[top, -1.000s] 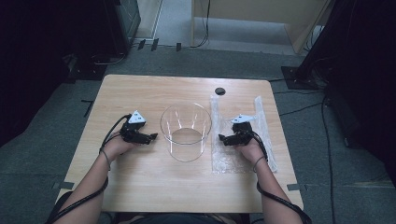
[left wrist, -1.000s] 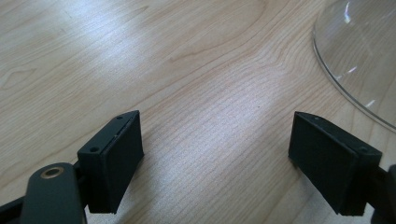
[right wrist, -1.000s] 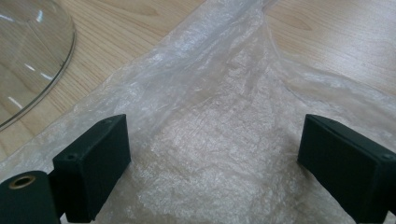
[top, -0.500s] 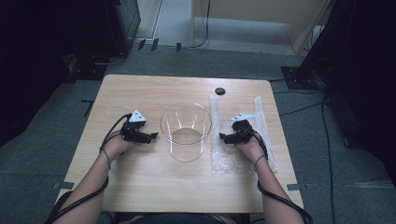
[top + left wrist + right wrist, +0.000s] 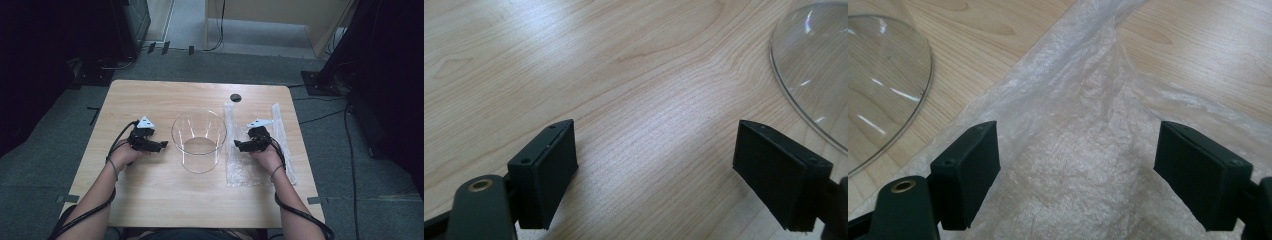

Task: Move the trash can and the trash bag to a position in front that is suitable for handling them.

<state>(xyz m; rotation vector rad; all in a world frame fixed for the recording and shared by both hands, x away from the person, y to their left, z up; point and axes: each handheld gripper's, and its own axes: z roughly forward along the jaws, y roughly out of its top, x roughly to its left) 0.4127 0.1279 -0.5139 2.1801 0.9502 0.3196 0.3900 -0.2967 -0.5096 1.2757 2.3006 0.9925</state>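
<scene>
A clear round container (image 5: 199, 140) stands in the middle of the wooden table (image 5: 165, 200). Left of it my left gripper (image 5: 162, 145) rests low over the wood, pointing at the container, jaws wide open and bare (image 5: 659, 170); the container's edge (image 5: 814, 75) curves past at the right. A crinkled clear plastic bag (image 5: 240, 172) lies flat to the container's right. My right gripper (image 5: 237, 146) sits over the bag, pointing at the container. Its jaws have just closed a little but still stand open (image 5: 1078, 170), with the bag (image 5: 1078, 125) lying under them, not pinched. The container (image 5: 883, 85) shows at the upper left.
A small black round hole (image 5: 235, 97) sits in the table near its far edge. Cables trail from both grippers along the person's forearms. Dark equipment and stands ring the table on a grey floor.
Both hands stay about where they were; the right gripper has shifted only slightly over the bag.
</scene>
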